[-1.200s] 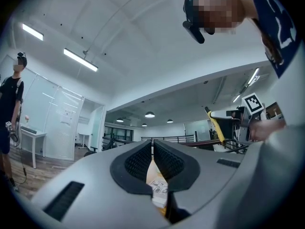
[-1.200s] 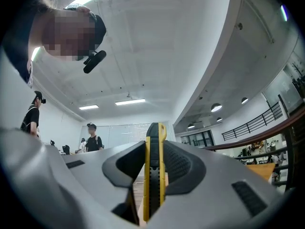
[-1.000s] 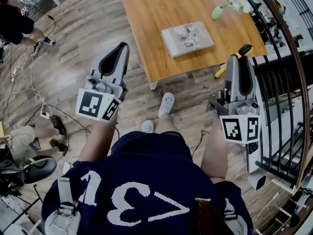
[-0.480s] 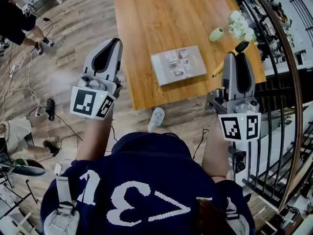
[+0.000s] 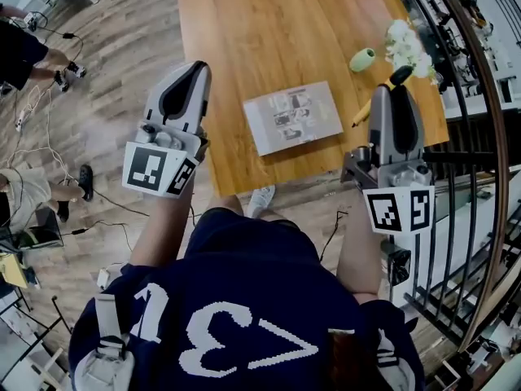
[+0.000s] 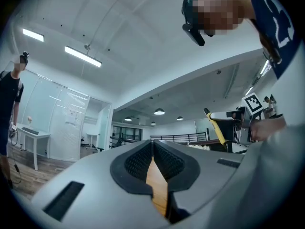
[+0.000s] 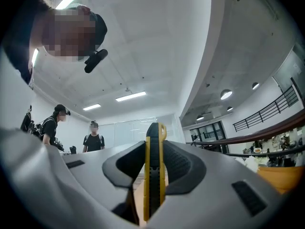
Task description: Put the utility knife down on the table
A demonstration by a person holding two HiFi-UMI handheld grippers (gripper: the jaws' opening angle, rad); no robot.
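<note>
A yellow and black utility knife (image 7: 153, 171) stands upright between the jaws of my right gripper (image 7: 153, 149), which is shut on it. In the head view the right gripper (image 5: 392, 96) hangs over the near right corner of the wooden table (image 5: 269, 23). The knife (image 5: 397, 78) sticks out past its tip, with the black end up. My left gripper (image 5: 189, 76) hovers at the table's near left edge. In the left gripper view that gripper (image 6: 152, 146) has its jaws together with nothing between them.
A booklet (image 5: 293, 118) lies on the table between the grippers. A green vase (image 5: 362, 59) with white flowers (image 5: 407, 43) lies at the right side. A dark railing (image 5: 480, 137) runs close along the right. People (image 5: 24, 47) and cables are on the floor at left.
The person has stepped toward the table. Both grippers have shifted from above the floor to above the table's near edge. The knife stays gripped in the right gripper.
</note>
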